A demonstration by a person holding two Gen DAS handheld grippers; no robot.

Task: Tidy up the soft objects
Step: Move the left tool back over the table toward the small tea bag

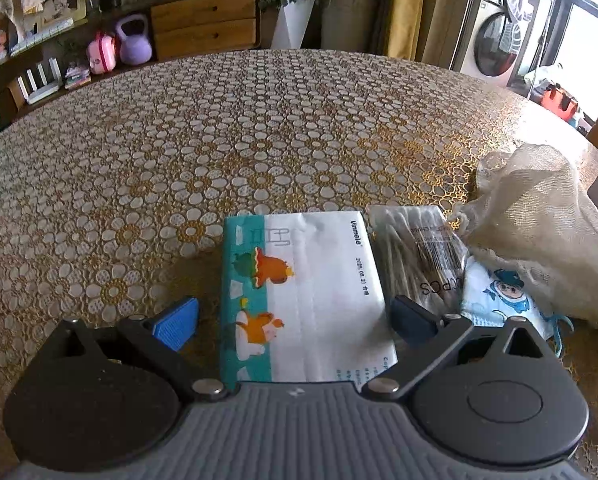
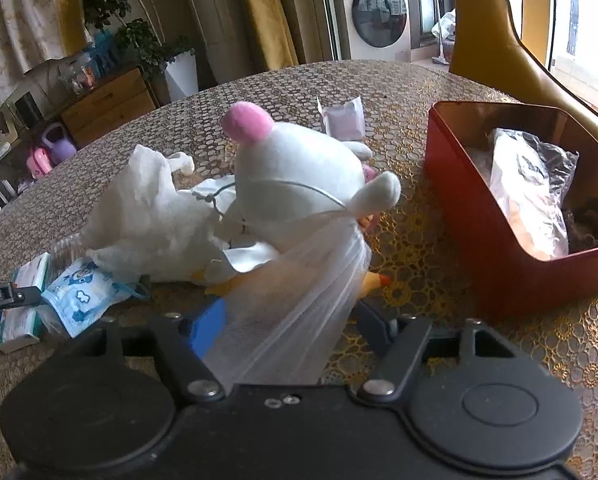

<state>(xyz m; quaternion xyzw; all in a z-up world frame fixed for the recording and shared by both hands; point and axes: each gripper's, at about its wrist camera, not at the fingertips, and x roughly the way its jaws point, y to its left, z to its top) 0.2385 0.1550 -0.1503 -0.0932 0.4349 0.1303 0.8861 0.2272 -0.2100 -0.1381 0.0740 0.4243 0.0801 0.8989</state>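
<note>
A tissue pack (image 1: 303, 296) with teal edge and cartoon animals lies on the table between the open fingers of my left gripper (image 1: 295, 320), not clamped. Beside it lie a bag of cotton swabs (image 1: 415, 252), a child's face mask (image 1: 499, 296) and a mesh pouch (image 1: 539, 224). In the right wrist view, a sheer mesh bag (image 2: 295, 312) lies between the open fingers of my right gripper (image 2: 291, 320). Beyond it lie a white plush toy (image 2: 299, 176) with a pink nose, a white pouch (image 2: 147, 216), the mask (image 2: 83, 296) and the tissue pack (image 2: 23, 304).
A red tin box (image 2: 479, 216) holding plastic-wrapped items stands at the right. A small purple sachet (image 2: 343, 120) lies behind the plush. The table has a floral lace cloth (image 1: 219, 140). A yellow toy (image 2: 373, 282) peeks from under the mesh. A chair back (image 2: 495, 40) rises behind the box.
</note>
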